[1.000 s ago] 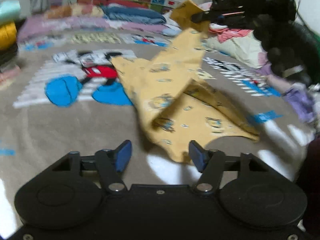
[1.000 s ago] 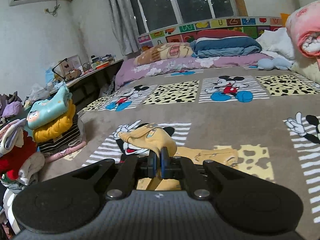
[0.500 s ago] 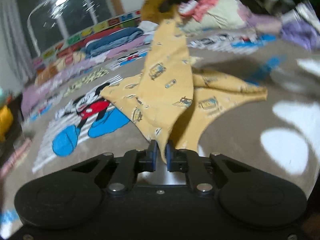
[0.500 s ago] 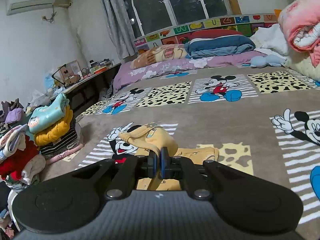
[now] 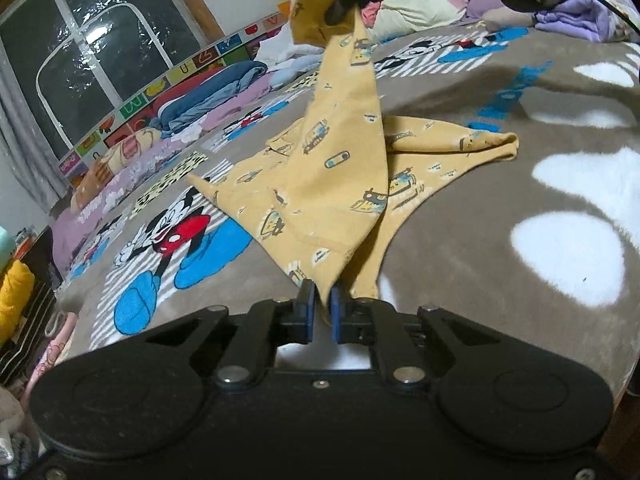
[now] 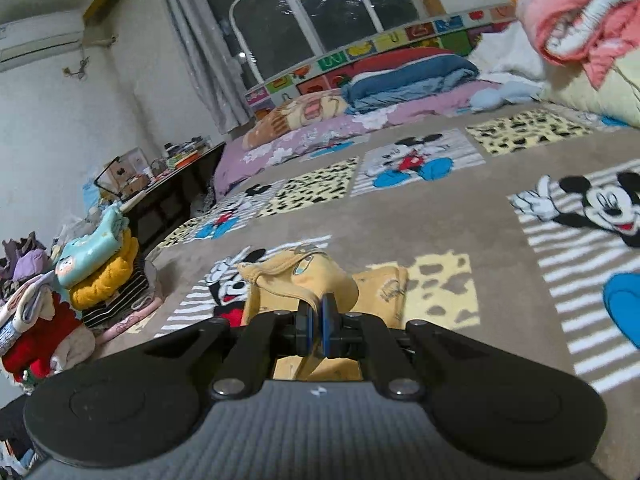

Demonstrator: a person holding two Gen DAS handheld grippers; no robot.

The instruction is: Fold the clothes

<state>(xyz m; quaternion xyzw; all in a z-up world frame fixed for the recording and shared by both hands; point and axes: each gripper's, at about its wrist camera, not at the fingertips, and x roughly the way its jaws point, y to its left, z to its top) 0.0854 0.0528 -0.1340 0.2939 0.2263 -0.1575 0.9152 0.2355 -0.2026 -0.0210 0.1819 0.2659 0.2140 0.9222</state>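
Cartoon-printed brown bedding covers the bed (image 5: 500, 280) that serves as the work surface, with a dark window and a row of pillows at the far end and a pile of folded clothes (image 6: 100, 264) stacked off to one side. Spread across the blanket is a yellow garment (image 5: 332, 184) with small printed pictures, partly lying flat and partly pulled up into a slanted sheet. The left gripper (image 5: 321, 307) has its jaws nearly closed, pinching a low corner of that cloth just above the blanket. The right gripper (image 6: 316, 322) is likewise clamped tight on a bunched hem of the same garment; in the left wrist view it holds that end high, so the fabric runs taut between the two grips. The step in hand looks like stretching the piece out before laying it flat for a fold. To do it well, both pinches should keep firm while the hands draw apart evenly, so the edge between them straightens without slipping. The loose fold trailing toward the right on the blanket probably needs to be shaken or dragged open, otherwise it will be trapped as a crease underneath. Lowering both ends together, at a level height, should give a smooth lay.
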